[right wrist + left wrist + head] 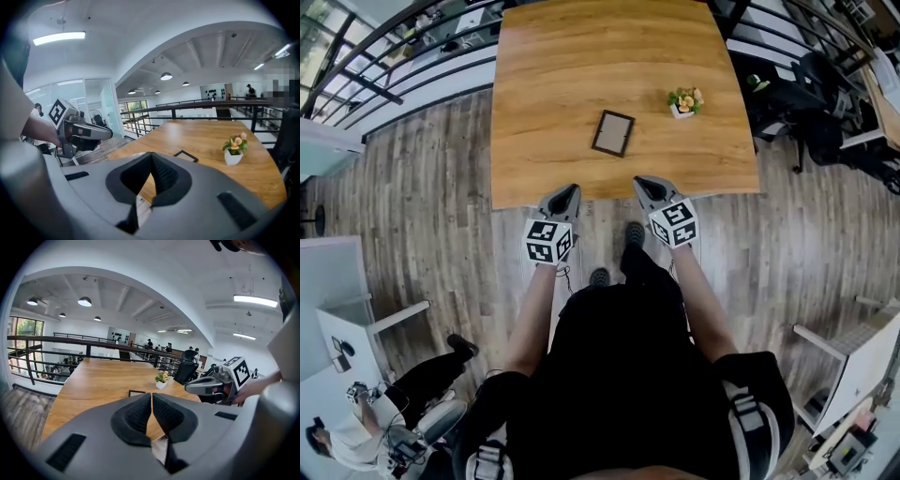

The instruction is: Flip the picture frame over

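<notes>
A small dark picture frame (612, 133) lies flat near the middle of the wooden table (544, 103); it also shows as a thin dark outline in the left gripper view (136, 393) and the right gripper view (186, 155). My left gripper (570, 190) hovers at the table's near edge, shut with nothing between its pads. My right gripper (642, 183) hangs beside it at the same edge, also shut and empty. Both point toward the frame, still well short of it. Each gripper sees the other: the right gripper (190, 388) and the left gripper (108, 134).
A small white pot with flowers (683, 101) stands on the table right of the frame. Black railings (403, 56) run along the far left. Office chairs and desks (811, 103) crowd the right side. A seated person (384, 412) is at the lower left on the floor.
</notes>
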Demonstrator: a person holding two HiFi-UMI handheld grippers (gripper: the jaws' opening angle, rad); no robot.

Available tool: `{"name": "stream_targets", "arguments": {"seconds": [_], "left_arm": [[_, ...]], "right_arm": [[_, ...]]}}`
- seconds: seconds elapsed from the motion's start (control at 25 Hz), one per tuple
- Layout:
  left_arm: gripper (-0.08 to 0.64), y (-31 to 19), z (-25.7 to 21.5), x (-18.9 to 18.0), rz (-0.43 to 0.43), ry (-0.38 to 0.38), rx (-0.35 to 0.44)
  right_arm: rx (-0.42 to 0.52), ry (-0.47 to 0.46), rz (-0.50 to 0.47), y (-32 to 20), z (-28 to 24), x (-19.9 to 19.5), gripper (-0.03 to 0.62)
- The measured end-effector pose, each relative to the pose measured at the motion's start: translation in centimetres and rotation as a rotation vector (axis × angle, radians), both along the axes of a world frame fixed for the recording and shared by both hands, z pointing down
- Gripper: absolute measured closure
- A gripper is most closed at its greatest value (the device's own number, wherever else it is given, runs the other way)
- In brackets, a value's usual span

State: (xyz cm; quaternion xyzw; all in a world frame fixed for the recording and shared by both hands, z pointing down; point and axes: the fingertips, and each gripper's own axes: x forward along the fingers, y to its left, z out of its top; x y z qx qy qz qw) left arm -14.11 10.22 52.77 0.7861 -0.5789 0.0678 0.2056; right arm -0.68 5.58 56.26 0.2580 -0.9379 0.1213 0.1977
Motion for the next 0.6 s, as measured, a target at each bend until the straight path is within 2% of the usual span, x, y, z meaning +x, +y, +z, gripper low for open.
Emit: {"name": "stream_targets", "arguments": {"seconds": [0.6], "left_arm": [[0.531,-7.5,-0.3,1.2,-0.130,-0.006,0.001]], "right_arm": [[0.001,-0.005,-0.119,-9.1,0.0,0.8,0.584]]}}
